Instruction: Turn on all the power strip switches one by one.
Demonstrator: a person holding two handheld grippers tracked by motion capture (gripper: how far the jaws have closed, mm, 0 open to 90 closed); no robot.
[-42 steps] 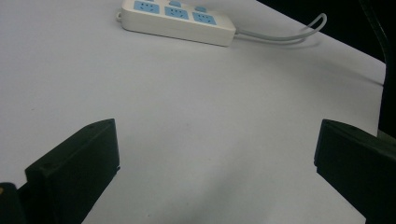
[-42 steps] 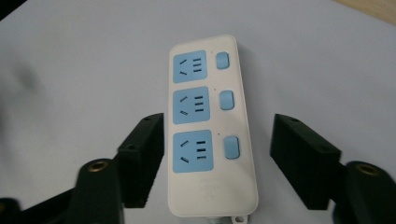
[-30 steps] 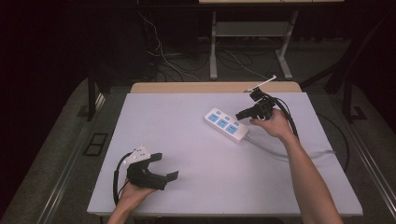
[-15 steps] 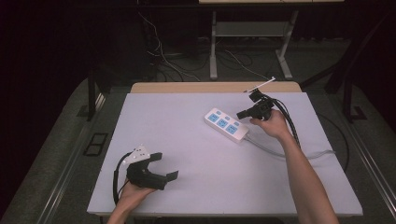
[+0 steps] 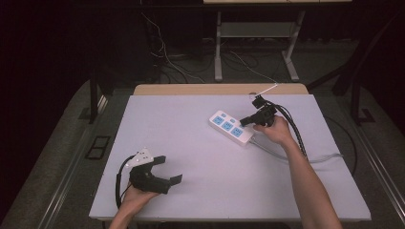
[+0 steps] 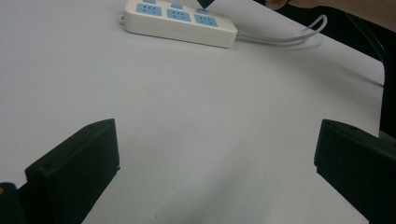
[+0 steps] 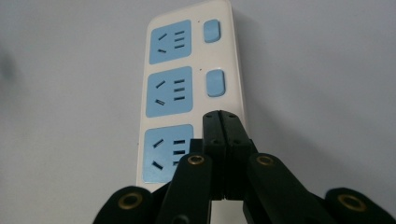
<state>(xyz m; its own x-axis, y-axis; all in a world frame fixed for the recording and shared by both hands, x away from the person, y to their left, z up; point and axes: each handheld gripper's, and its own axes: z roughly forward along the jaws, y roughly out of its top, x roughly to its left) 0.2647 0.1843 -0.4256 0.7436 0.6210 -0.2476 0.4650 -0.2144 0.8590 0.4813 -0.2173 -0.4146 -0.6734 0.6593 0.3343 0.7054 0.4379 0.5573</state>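
Left gripper [image 5: 168, 170], matte black jaws spread wide, rests near the smooth pale table's [image 5: 191, 143] front-left; further right lies a glossy white rectangular power strip [image 5: 231, 127] with blue sockets, right gripper [image 7: 221, 122] pressed closed above its end

Table [image 5: 200, 143] evenly lit (surroundings dark); close jaws blurred.

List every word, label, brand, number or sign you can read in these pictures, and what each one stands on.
None can be read.
The white power strip shows blue socket faces and blue switches, with no print or brand mark to be seen.
The right gripper, shut, and the left gripper, open, show black fingers and brass screws, no lettering.
The table is plain white.
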